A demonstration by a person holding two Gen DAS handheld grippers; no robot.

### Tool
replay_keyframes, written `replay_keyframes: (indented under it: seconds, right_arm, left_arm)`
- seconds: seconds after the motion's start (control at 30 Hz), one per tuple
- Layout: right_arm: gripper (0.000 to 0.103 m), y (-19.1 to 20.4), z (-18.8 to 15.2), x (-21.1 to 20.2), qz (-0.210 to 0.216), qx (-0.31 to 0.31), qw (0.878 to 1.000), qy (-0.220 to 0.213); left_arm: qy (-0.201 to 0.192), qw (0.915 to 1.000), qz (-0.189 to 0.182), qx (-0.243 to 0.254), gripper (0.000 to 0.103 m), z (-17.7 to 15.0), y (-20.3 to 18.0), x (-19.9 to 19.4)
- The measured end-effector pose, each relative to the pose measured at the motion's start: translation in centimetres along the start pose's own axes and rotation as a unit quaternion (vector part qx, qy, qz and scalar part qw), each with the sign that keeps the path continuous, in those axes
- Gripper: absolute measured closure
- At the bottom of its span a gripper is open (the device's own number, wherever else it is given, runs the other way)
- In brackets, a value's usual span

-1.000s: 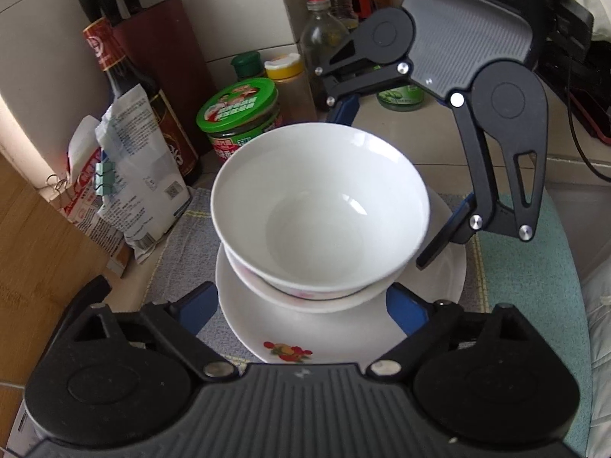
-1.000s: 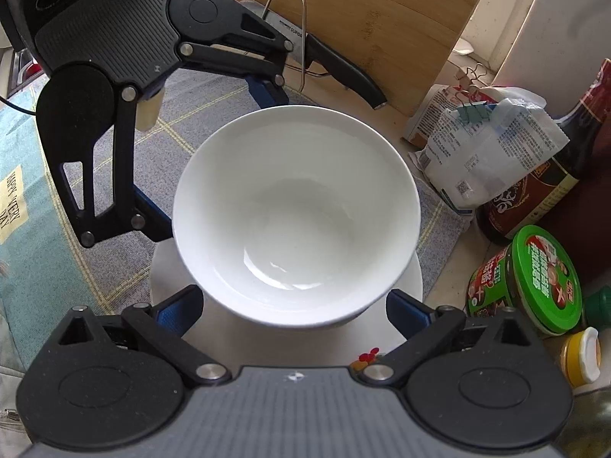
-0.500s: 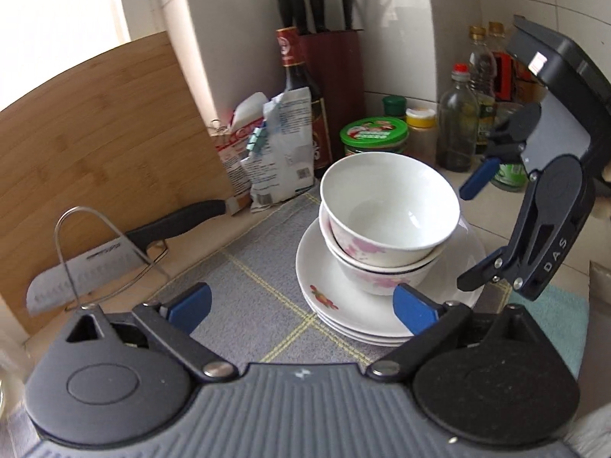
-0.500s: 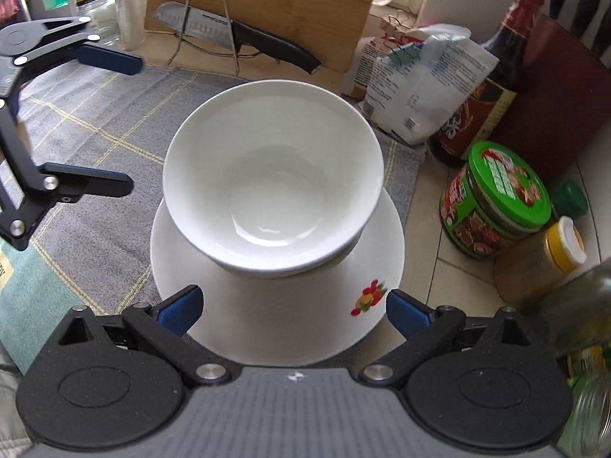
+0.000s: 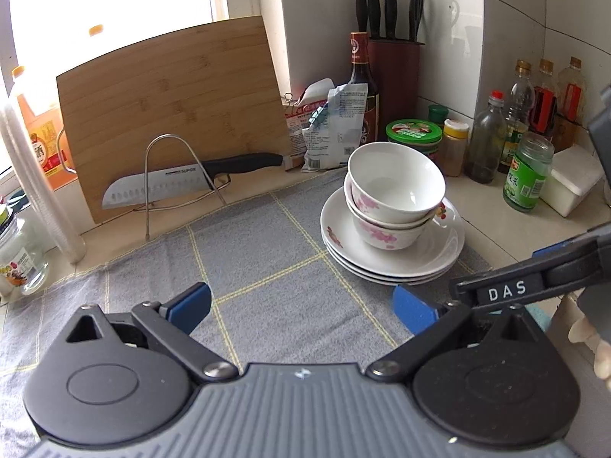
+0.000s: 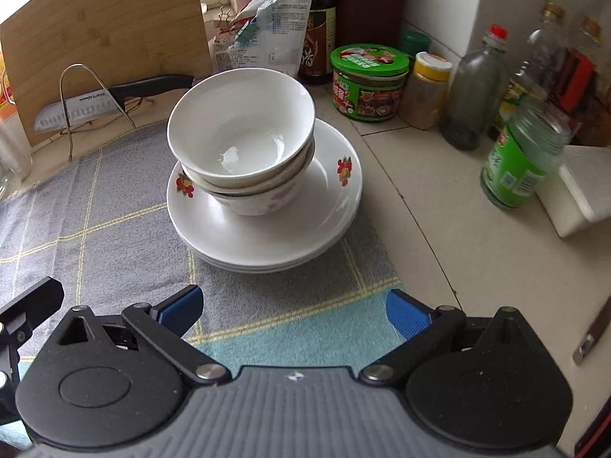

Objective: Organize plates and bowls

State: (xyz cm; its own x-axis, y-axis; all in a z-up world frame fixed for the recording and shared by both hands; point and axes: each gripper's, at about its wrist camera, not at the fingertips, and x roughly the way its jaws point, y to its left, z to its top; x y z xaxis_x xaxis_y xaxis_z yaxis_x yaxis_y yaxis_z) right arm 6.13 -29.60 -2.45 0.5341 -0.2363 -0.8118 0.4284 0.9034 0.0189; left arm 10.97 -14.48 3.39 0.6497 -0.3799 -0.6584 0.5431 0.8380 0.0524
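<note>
Both claws have withdrawn; bowls (image 6: 240,141) lie ahead, apart.

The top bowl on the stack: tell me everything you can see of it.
The top bowl is glossy white, ceramic by its look, plain inside, with pink flowers outside in the left wrist view. It is empty, upright but slightly tilted, nested in a second bowl of the same pattern, which stands on stacked plates on a grey cloth. Nothing else touches it; both grippers are apart from it.
</note>
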Motion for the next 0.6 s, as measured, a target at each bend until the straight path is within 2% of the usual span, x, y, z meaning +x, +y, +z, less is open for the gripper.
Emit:
replay_keyframes:
  seconds: [0.27, 0.6]
  right_arm:
    - [0.0, 1.6, -3.0, -5.4, -0.011, 0.004, 0.999, -0.042]
    - [0.0, 2.6, -3.5, -6.9, -0.006, 0.007, 0.998, -0.057]
  left_arm:
    - [0.014, 0.9993, 0.004, -0.033, 0.002, -1.2, 1.4, -2.6]
    - [0.017, 0.9987, 0.021, -0.042, 0.002, -1.6, 2.2, -3.6]
